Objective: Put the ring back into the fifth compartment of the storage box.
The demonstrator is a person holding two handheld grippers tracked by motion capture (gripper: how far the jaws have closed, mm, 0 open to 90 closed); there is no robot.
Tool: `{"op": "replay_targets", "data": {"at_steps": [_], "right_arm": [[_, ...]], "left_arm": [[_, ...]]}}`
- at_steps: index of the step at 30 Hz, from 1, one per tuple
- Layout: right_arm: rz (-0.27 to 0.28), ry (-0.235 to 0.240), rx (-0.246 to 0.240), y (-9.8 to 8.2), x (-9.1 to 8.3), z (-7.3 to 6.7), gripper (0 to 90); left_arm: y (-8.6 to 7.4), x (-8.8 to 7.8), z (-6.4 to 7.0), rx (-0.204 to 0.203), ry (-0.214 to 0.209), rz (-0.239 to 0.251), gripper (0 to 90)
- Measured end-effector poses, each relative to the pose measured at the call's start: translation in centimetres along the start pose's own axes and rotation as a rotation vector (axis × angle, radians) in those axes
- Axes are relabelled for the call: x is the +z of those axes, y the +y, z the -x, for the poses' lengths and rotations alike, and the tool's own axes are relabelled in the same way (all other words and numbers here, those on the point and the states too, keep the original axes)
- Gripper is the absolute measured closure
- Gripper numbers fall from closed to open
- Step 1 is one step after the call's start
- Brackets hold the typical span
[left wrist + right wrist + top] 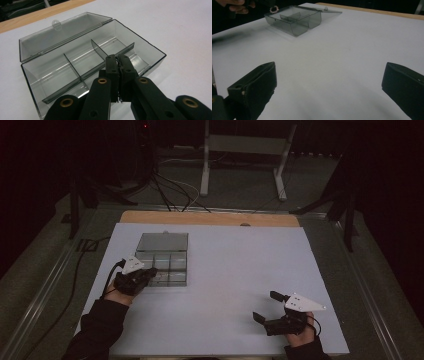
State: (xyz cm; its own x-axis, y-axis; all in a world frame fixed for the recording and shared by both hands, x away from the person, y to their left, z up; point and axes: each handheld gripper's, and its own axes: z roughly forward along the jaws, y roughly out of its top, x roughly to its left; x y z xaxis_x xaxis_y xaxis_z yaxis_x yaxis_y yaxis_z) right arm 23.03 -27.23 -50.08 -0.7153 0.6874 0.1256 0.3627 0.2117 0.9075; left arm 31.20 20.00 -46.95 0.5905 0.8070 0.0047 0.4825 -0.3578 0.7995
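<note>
Box: a clear smoke-grey compartment box (162, 261) lies on the bench left of centre in the high view, just above the left hand-held gripper.
Lid: the lid (62, 33) is folded back flat on the far side, upper left in the left gripper view; a small clear latch tab (56, 24) stands at its edge.
Compartments: the left gripper view shows one long divider (85, 72) running lengthwise and two cross walls; every cell seen there looks bare. The high view gives just a grid of pale panes.
Left hand-held gripper: in the high view it (145, 276) sits at the box's lower-left corner, tips over the near edge. In its own view the jaws are pressed together, tips (117, 65) over the near row of cells; nothing can be made out between them.
Small ring: the right gripper view shows a little ring-shaped thing (273, 9) at the box's far left, by the person's fingers (237, 8) at the upper left; whether it is held I cannot tell.
Right hand-held gripper: lower right of the high view (264, 306), well apart from the box, jaws spread wide. Its own view has the two black jaws at the lower corners with bare surface between.
Bench: a white sheet (240, 265) covers it; a wooden strip (210, 218) shows along the far edge.
</note>
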Motion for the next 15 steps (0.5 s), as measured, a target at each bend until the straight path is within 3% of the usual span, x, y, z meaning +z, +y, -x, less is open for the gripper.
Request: {"op": "replay_targets", "data": {"at_steps": [15], "right_arm": [[0.000,0.000,-0.001,0.0,0.0,-0.1,0.0]], "left_arm": [[0.5,1.4,-1.0,-0.028,-0.009,-0.002,89.9]]}}
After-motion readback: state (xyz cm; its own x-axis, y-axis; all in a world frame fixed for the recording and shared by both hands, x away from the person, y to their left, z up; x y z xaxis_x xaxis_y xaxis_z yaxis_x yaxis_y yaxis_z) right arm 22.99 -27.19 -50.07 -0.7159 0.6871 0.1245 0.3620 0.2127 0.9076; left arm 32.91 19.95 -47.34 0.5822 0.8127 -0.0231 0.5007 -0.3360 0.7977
